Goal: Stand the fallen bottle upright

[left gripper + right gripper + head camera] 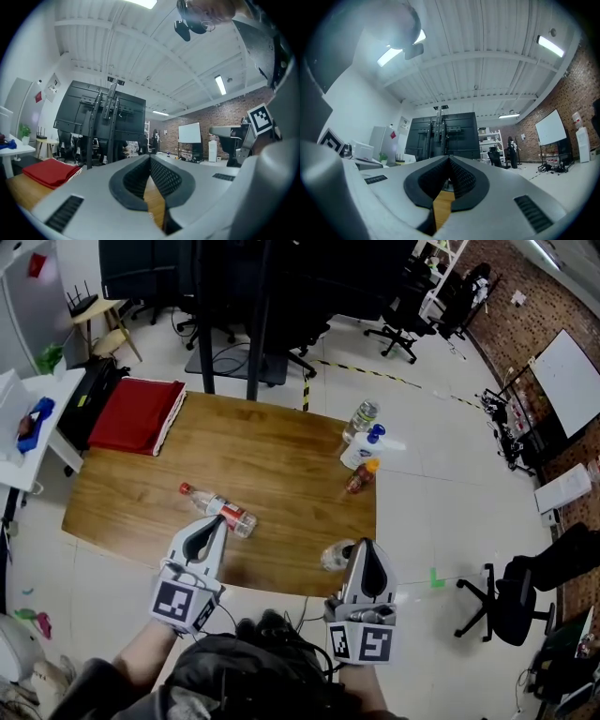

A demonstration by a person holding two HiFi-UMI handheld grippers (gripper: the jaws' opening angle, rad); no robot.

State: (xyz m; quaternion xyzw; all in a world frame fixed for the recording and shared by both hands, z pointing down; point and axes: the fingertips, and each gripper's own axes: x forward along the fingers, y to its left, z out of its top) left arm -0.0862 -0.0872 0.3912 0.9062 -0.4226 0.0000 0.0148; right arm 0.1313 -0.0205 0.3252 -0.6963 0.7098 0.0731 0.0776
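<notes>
In the head view, the left gripper (218, 520) is held over the near edge of the wooden table (281, 465), its jaws drawn together to a point. The fallen bottle (218, 509), clear with a red cap and a red label, lies on its side right at those tips, its cap end out to the gripper's left. Contact between them cannot be made out. The right gripper (364, 544) is held at the same table edge, well to the right of the bottle, with its jaws together as well. A clear object (335, 556), too blurred to name, sits just to the left of its tips. Farther ahead of the right gripper stand three upright bottles (362, 448) in a group. A red folded cloth (141, 413) lies far ahead and to the left of the left gripper.

In the left gripper view, the left gripper (150, 158) has its pads meeting at the tips with nothing between them. The red cloth (49, 171) lies ahead to the left.

In the right gripper view, the right gripper (449, 159) is closed and empty, with only table wood showing below its tips.
</notes>
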